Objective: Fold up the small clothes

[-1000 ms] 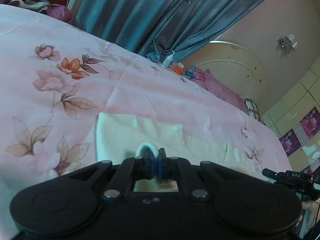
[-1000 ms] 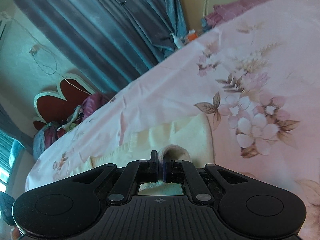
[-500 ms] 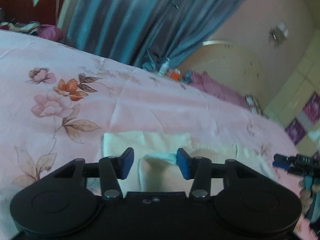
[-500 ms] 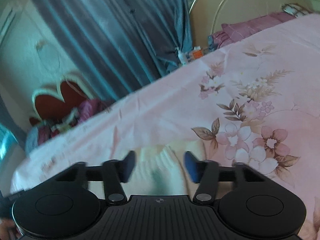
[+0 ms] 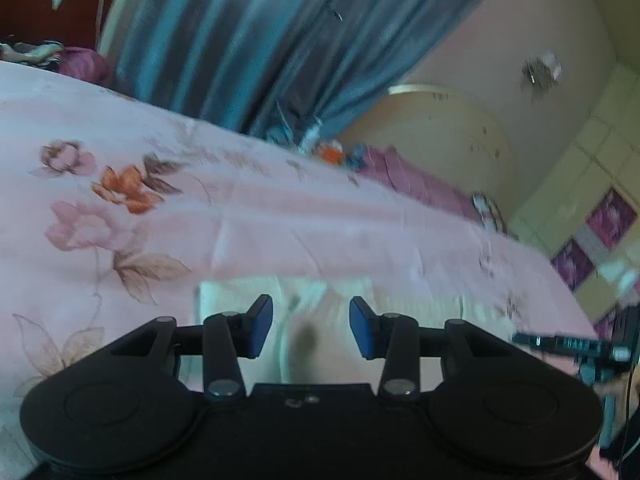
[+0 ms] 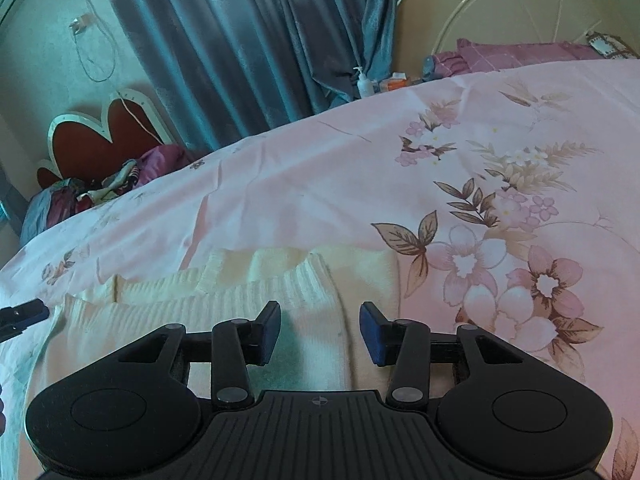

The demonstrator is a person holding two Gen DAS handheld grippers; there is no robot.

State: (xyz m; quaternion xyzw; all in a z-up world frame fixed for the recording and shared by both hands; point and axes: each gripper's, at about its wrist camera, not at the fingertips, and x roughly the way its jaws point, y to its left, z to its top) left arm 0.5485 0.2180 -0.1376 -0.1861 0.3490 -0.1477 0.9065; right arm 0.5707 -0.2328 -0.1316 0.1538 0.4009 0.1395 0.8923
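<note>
A cream knitted garment (image 6: 280,300) lies folded on the pink flowered bedsheet (image 6: 320,184), its ribbed hem turned toward the far side. My right gripper (image 6: 320,330) is open and empty just above its right end. In the left wrist view the same garment (image 5: 312,300) lies below my left gripper (image 5: 311,330), which is open and empty over its left end. The right gripper's tip (image 5: 560,344) shows at the right edge there, and the left gripper's tip (image 6: 24,312) shows at the left edge of the right wrist view.
Blue curtains (image 6: 248,40) hang behind the bed. A cream headboard (image 6: 500,12) and purple pillow (image 6: 520,54) are at one end, a lotion bottle (image 6: 364,82) by the curtain, and a pile of clothes (image 6: 92,188) with a heart-shaped board (image 6: 100,140) at the other end.
Both grippers were shut on a fold of the garment a second ago. They opened, let it drop flat on the bed, and drew back a little.
</note>
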